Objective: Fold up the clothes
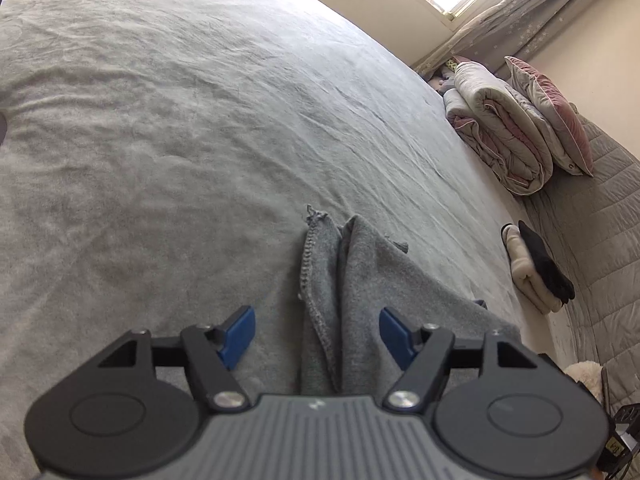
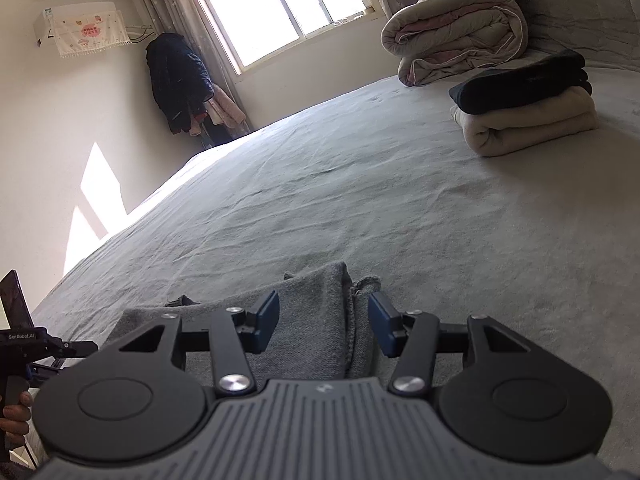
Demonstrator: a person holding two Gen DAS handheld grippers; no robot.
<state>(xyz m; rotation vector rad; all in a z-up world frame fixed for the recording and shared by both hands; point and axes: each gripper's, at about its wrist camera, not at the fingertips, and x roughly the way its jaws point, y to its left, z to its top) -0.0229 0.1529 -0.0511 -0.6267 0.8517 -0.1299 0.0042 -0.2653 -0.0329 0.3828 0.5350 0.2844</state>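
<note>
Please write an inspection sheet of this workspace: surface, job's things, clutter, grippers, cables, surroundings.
Surface: grey bed sheet, wrinkled.
Job's things: grey garment folded on the sheet; folded cream and black stack further off.
Clutter: rolled quilts, pink pillow.
Grippers: left gripper and right gripper open over the garment, fingers not pressing it.
Cables: nothing seen.
Surroundings: window, curtains, air conditioner, hanging clothes.

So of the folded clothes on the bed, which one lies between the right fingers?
The grey garment; the black one sits atop the cream one, far off near the quilt.
</note>
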